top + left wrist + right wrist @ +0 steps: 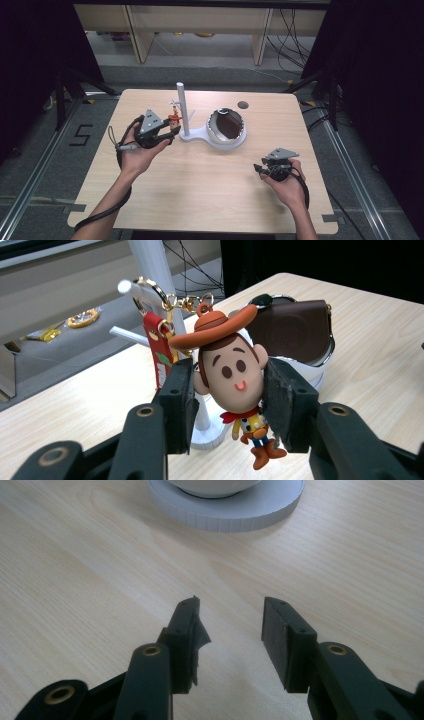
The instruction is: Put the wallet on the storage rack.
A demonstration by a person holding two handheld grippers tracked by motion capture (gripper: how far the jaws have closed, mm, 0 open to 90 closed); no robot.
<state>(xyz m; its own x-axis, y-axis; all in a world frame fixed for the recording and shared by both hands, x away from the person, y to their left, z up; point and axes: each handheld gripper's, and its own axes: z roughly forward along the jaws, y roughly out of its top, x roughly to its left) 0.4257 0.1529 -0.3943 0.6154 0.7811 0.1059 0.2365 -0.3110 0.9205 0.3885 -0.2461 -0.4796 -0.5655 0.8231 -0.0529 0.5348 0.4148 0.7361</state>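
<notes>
A cowboy figure keychain [235,385] with an orange hat hangs by its gold ring from a peg of the white stand [182,107]. My left gripper [227,400] is shut on the figure's head, both pads pressing its sides. In the high view that left gripper [170,131] sits just left of the stand's post. A red strap tag [156,352] hangs on the same ring behind the figure. My right gripper [230,640] is open over bare table, nothing between its jaws; in the high view the right gripper [261,169] rests at the near right.
A white bowl [227,137] on the stand's base holds a brown leather pouch [295,330]. The round base edge [227,510] lies ahead of the right gripper. A dark round hole [243,105] marks the table's far side. Shelving and cables stand beyond the table.
</notes>
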